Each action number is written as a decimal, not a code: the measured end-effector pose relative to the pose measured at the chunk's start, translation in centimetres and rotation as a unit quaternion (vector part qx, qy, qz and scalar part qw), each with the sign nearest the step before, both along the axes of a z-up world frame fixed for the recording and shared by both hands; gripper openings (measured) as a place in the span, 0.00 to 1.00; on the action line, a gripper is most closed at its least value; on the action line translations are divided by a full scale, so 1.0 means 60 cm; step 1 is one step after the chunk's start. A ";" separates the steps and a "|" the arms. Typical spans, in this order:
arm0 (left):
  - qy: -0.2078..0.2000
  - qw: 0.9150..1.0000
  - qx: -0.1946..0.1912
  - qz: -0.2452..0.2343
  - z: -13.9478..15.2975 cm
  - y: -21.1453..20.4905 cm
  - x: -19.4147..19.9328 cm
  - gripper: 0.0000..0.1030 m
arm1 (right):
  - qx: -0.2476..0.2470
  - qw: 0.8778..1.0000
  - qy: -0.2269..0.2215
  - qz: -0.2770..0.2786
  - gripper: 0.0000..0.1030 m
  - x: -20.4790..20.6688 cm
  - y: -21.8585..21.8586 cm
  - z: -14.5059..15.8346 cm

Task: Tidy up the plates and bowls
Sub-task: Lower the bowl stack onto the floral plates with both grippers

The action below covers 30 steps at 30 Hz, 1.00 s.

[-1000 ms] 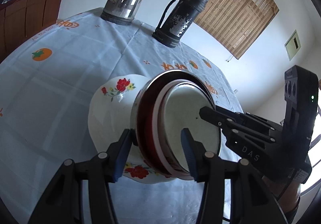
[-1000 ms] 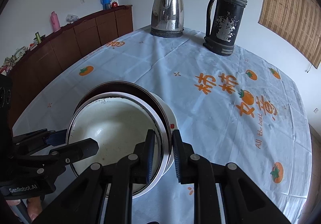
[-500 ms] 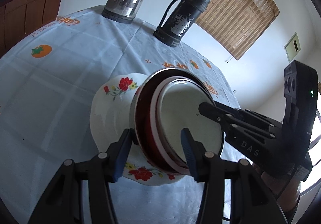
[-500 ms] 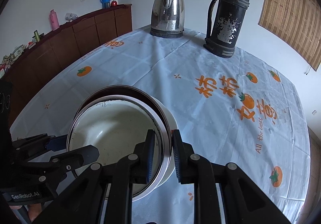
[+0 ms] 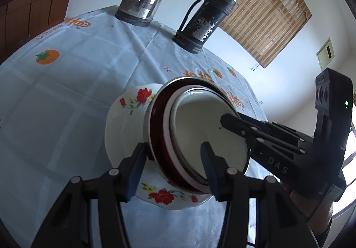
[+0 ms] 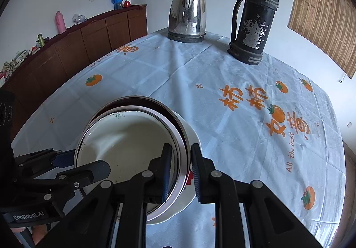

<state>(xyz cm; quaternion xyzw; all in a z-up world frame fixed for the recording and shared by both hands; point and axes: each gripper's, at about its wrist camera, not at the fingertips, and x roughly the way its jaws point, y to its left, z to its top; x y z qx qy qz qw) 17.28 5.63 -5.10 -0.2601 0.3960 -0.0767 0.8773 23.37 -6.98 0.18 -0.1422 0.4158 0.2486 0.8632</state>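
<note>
**A:** What is laid out here?

**B:** A round table under a pale blue tablecloth printed with orange fruit. At its far edge stand a steel kettle and a worn black flask. Near us, a flowered plate carries nested bowls: a red-lined bowl holding a cream one.

**B:** And the tongs?

**A:** The left gripper is half-wide, straddling the rims on its side. The right gripper is narrow, pinching the rims opposite.

**B:** How to do this well?

**A:** Probably keep both sides level, so the stack sits centred on the plate.
</note>
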 end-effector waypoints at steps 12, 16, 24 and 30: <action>-0.006 1.000 0.001 -0.003 0.001 0.001 0.002 0.49 | 0.001 1.000 0.010 0.001 0.21 0.015 0.007 -0.008; -0.013 1.000 0.010 -0.005 0.002 -0.001 0.004 0.49 | 0.011 1.000 0.014 -0.004 0.21 0.017 0.001 -0.014; -0.027 0.999 0.042 0.001 0.004 -0.010 0.004 0.49 | 0.020 1.000 0.015 -0.009 0.21 0.018 -0.005 -0.021; -0.038 0.998 0.051 0.008 0.002 -0.006 0.006 0.49 | 0.031 0.999 0.021 -0.009 0.21 0.013 -0.013 -0.026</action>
